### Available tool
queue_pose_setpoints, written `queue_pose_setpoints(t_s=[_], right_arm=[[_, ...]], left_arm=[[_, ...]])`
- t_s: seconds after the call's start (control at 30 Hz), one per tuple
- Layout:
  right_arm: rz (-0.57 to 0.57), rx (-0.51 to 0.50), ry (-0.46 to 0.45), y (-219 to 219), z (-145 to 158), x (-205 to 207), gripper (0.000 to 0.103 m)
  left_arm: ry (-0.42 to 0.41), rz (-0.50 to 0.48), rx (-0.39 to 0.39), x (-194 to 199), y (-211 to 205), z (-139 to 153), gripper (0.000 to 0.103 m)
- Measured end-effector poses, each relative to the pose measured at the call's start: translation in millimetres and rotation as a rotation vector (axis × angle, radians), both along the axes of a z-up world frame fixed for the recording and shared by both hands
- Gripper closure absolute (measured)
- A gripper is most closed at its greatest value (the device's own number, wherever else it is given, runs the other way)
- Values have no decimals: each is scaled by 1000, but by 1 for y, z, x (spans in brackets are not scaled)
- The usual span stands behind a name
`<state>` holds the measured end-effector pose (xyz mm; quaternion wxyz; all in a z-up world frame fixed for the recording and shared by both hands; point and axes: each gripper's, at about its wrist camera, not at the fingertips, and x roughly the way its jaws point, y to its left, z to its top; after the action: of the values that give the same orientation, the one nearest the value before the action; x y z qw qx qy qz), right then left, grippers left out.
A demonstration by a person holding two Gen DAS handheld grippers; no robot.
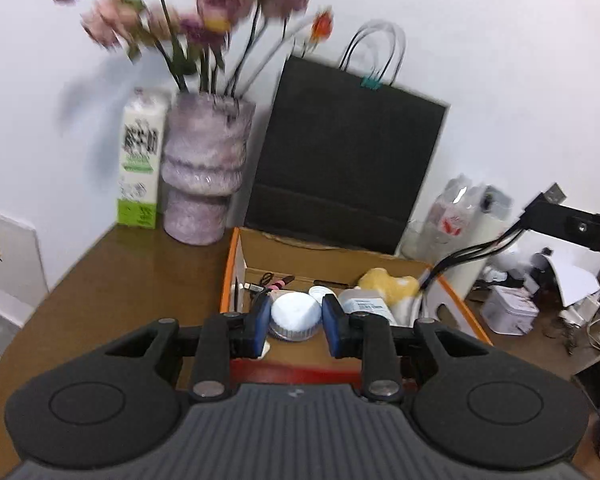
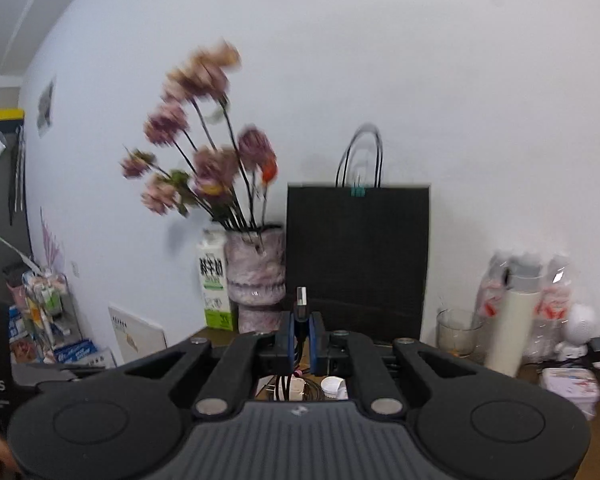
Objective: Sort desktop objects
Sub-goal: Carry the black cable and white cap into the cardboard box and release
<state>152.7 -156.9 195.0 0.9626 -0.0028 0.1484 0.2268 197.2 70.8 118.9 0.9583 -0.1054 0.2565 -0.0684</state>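
My left gripper [image 1: 296,320] is shut on a small round jar with a pale blue-white lid [image 1: 294,312], its blue pads [image 1: 262,320] pressing both sides. It hangs over the near end of an orange-edged cardboard box [image 1: 228,276] that holds a yellow sponge-like lump [image 1: 388,284], a white bottle [image 1: 368,304] and small cables. My right gripper [image 2: 301,320] is shut on a black USB cable [image 2: 300,316], whose metal plug [image 2: 302,296] sticks up past the pads. In the left wrist view that gripper [image 1: 540,204] is at the upper right, and the cable [image 1: 472,252] trails down into the box.
On the brown table [image 1: 100,280] behind the box stand a pink vase of flowers [image 1: 204,176], a milk carton [image 1: 140,160] and a black paper bag [image 1: 348,152]. Right of the bag are wrapped bottles [image 2: 528,300], a glass [image 2: 458,332] and a tin [image 1: 508,312].
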Motion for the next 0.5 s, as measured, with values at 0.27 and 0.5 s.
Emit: queue_pose_setpoints(t_s=[0.27, 0.5], right_arm=[[-22, -51, 291, 43, -68, 172, 97], [-170, -88, 408, 28, -123, 216, 65]], left_arm=[[115, 6, 134, 90, -30, -52, 70], [83, 6, 120, 83, -22, -49, 35]])
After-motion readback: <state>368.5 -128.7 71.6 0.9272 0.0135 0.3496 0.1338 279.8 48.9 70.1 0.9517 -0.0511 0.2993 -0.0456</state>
